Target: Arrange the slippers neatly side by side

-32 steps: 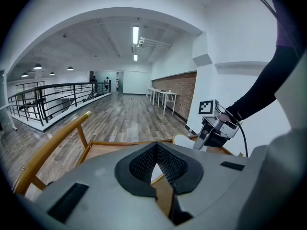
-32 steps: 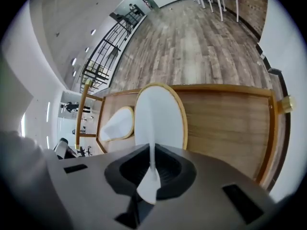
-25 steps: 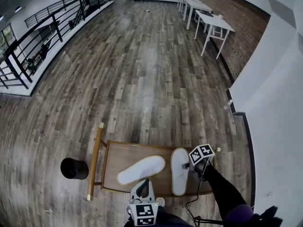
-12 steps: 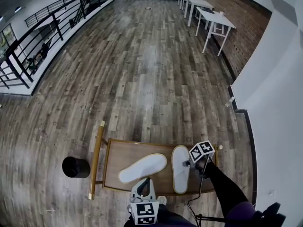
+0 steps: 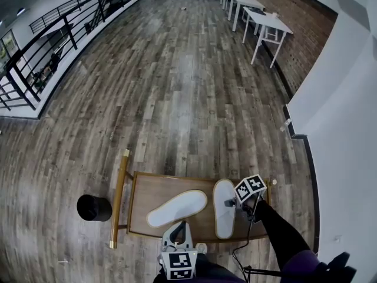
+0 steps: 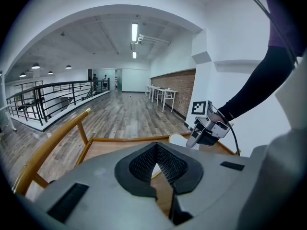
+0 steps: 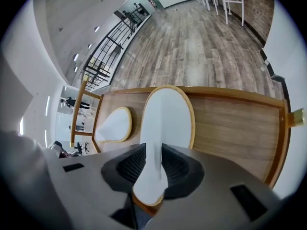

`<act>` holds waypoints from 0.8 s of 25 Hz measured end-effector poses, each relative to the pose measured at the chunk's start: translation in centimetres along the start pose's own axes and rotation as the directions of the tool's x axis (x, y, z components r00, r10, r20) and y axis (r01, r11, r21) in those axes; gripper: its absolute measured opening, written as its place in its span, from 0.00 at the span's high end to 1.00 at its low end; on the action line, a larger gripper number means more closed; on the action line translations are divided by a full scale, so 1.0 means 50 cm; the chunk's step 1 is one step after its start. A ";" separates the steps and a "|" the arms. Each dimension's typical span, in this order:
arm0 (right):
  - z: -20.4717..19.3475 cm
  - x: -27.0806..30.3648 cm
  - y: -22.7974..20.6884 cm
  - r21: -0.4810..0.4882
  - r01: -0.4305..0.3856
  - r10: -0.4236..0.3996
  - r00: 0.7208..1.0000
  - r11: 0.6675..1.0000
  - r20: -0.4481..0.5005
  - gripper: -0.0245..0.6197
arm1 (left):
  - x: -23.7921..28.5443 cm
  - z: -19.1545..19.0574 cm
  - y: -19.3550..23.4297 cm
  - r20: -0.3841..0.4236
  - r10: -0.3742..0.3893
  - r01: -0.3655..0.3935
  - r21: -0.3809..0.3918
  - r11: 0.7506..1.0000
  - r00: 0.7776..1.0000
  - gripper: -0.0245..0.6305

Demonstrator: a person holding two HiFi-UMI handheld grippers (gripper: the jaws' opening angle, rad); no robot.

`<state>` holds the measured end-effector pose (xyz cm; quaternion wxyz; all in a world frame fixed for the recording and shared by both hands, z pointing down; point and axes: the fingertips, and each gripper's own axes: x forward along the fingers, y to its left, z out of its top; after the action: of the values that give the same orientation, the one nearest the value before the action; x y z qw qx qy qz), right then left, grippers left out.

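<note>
Two white slippers with tan rims lie on a low wooden table (image 5: 154,188). The left slipper (image 5: 177,209) lies slanted; the right slipper (image 5: 224,210) lies straight, pointing away from me. My right gripper (image 5: 232,204) is at the right slipper's right edge. In the right gripper view its jaws have just been opening, and the right slipper (image 7: 168,111) runs between the parted pads of the right gripper (image 7: 152,164). The left slipper (image 7: 114,126) shows further left. My left gripper (image 5: 179,233) hovers at the table's near edge, shut and empty (image 6: 156,169).
A black bin (image 5: 93,208) stands on the floor left of the table, beside a gold rail (image 5: 119,194). White tables (image 5: 259,19) line the brick wall far off. A black railing (image 5: 53,34) runs along the left. A white wall rises at the right.
The right gripper has barely shifted at the right slipper's edge. Both slippers and the left gripper stay where they were.
</note>
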<state>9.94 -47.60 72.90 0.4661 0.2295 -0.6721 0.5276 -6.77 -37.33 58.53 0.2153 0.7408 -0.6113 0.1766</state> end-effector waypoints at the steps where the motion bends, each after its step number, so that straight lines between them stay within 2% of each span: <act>1: 0.000 -0.003 0.001 -0.010 0.003 -0.003 1.000 1.000 0.002 0.84 | 0.001 0.000 0.000 0.001 -0.001 0.001 -0.001 1.000 1.000 0.96; 7: -0.001 -0.058 0.003 -0.066 0.016 -0.012 0.998 0.998 0.066 0.84 | 0.013 -0.002 0.015 -0.004 0.007 -0.007 -0.005 1.000 1.000 0.96; 11: -0.011 -0.120 0.050 -0.084 -0.042 0.058 0.978 0.996 0.202 0.84 | 0.034 -0.009 0.034 -0.021 0.016 -0.017 -0.018 1.000 1.000 0.96; 13: -0.014 -0.149 0.092 -0.096 -0.089 0.113 0.950 0.991 0.291 0.84 | 0.047 -0.010 0.043 -0.026 0.025 -0.026 -0.021 0.999 0.999 0.96; 16: -0.019 -0.180 0.154 -0.100 -0.132 0.162 0.892 0.986 0.421 0.85 | 0.069 -0.017 0.052 -0.044 0.029 -0.030 -0.021 0.999 0.999 0.96; 18: -0.024 -0.190 0.182 -0.102 -0.125 0.159 0.854 0.987 0.496 0.85 | 0.087 -0.031 0.056 -0.058 0.029 -0.031 -0.028 0.999 0.998 0.96; 20: -0.032 -0.191 0.201 -0.107 -0.094 0.138 0.827 0.990 0.546 0.85 | 0.104 -0.047 0.058 -0.079 0.022 -0.024 -0.028 0.999 0.997 0.96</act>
<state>6.88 -44.48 59.65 0.2281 0.3129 -0.8098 0.4408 -8.62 -40.83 63.54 0.2478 0.7231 -0.6132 0.1994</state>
